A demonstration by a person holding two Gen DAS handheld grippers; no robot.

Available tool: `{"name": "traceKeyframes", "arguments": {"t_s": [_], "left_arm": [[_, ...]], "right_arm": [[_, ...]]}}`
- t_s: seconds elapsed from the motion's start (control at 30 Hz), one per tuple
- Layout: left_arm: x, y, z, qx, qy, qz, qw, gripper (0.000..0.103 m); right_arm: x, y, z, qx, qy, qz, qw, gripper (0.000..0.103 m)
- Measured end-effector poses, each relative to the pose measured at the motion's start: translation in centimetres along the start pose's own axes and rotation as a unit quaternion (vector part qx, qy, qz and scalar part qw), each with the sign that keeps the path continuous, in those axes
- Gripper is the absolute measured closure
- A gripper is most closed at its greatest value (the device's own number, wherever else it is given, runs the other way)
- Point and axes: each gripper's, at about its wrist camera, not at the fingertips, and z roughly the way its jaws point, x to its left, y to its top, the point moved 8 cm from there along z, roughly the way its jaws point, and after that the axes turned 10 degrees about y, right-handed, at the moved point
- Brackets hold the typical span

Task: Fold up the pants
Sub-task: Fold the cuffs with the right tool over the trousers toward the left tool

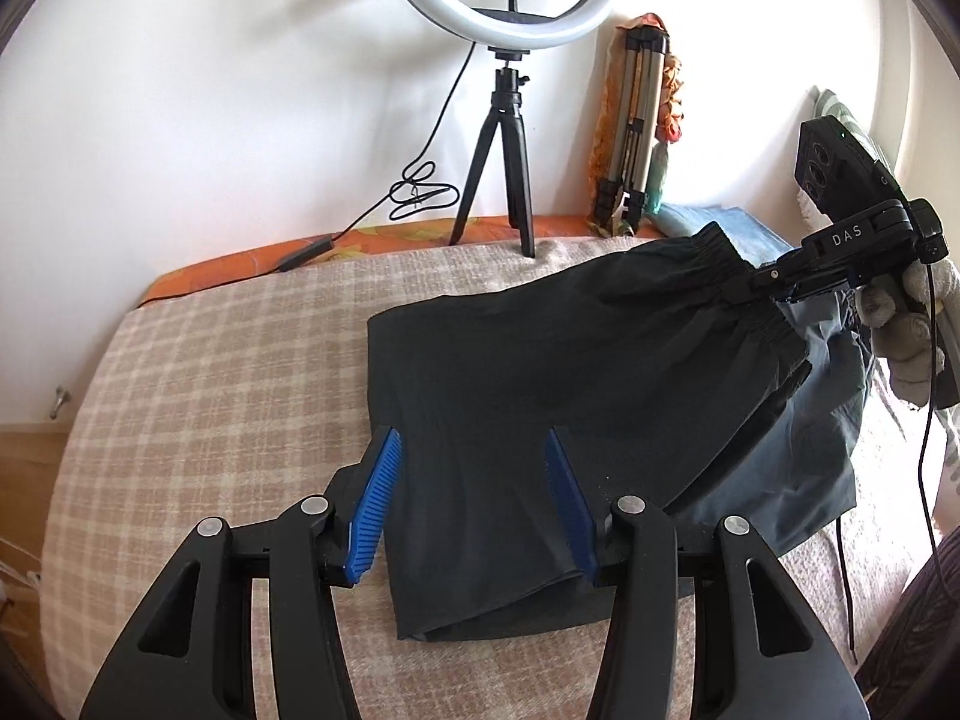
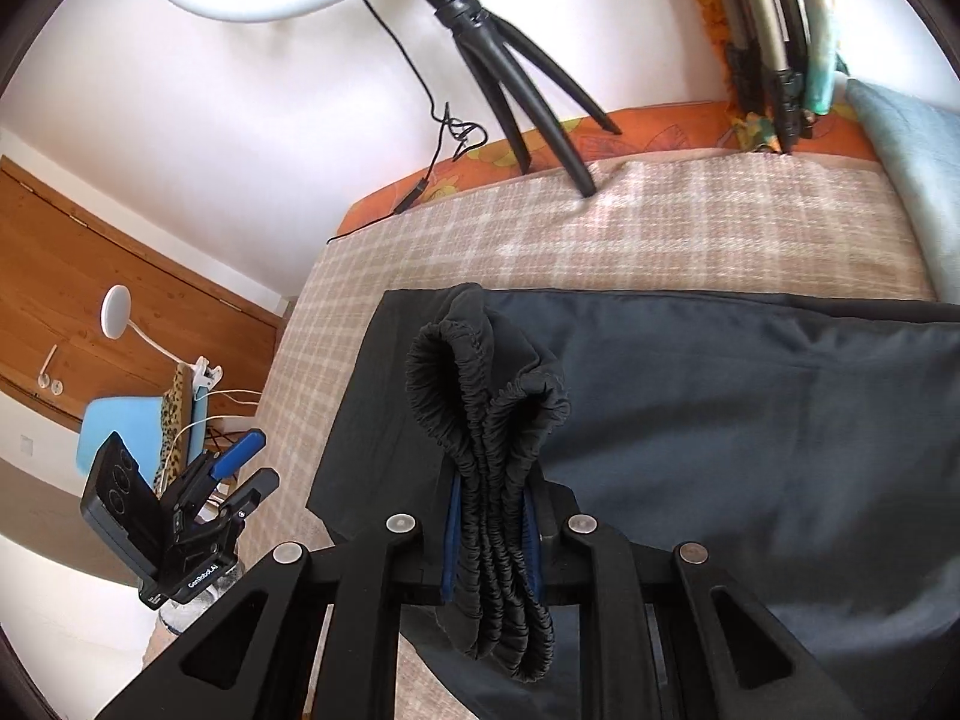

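Observation:
Dark pants (image 1: 540,360) lie on a checked blanket (image 1: 210,390). My left gripper (image 1: 474,498) is open, its blue fingers (image 1: 375,504) straddling the leg end near me, just above the cloth. My right gripper (image 1: 774,282) is at the far right, shut on the elastic waistband (image 1: 744,282), lifting it off the bed. In the right wrist view the right gripper (image 2: 492,540) is shut on the bunched waistband (image 2: 498,480), the pants (image 2: 750,420) spread below, and the left gripper (image 2: 240,468) is open at the left.
A ring light on a black tripod (image 1: 498,168) stands at the bed's far edge with its cable (image 1: 414,192). A folded metal tripod (image 1: 636,138) leans on the wall. Light blue cloth (image 1: 690,216) lies at the far right. The bed's left edge drops to the floor.

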Motion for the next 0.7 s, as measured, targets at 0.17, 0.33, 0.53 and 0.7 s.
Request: {"name": "traceKeyframes", "arguments": {"t_s": [0.17,0.33,0.53,0.7], "left_arm": [[-5.1,-0.5,1.7,0.017,-0.003,0.043,0.9989,0.054],[-9.2,-1.0,3.6,0.044,-0.008,0.064,0.997,0.054],[-12.8,-1.1,4.1,0.051,-0.019,0.091,0.9944,0.054],[-14.3,-0.7,4.1,0.051,-0.017,0.102,0.9934,0.054]], "right_arm": [[-4.1,-0.9,-5.8,-0.017,-0.038,0.014,0.999,0.087],[-8.4,-2.2,-11.2,-0.035,-0.068,0.029,0.997,0.087],[-13.1,-3.2,-17.4,-0.054,-0.107,0.04,0.992,0.087],[-17.4,-3.6,-22.1,-0.074,-0.137,0.064,0.986,0.087]]}}
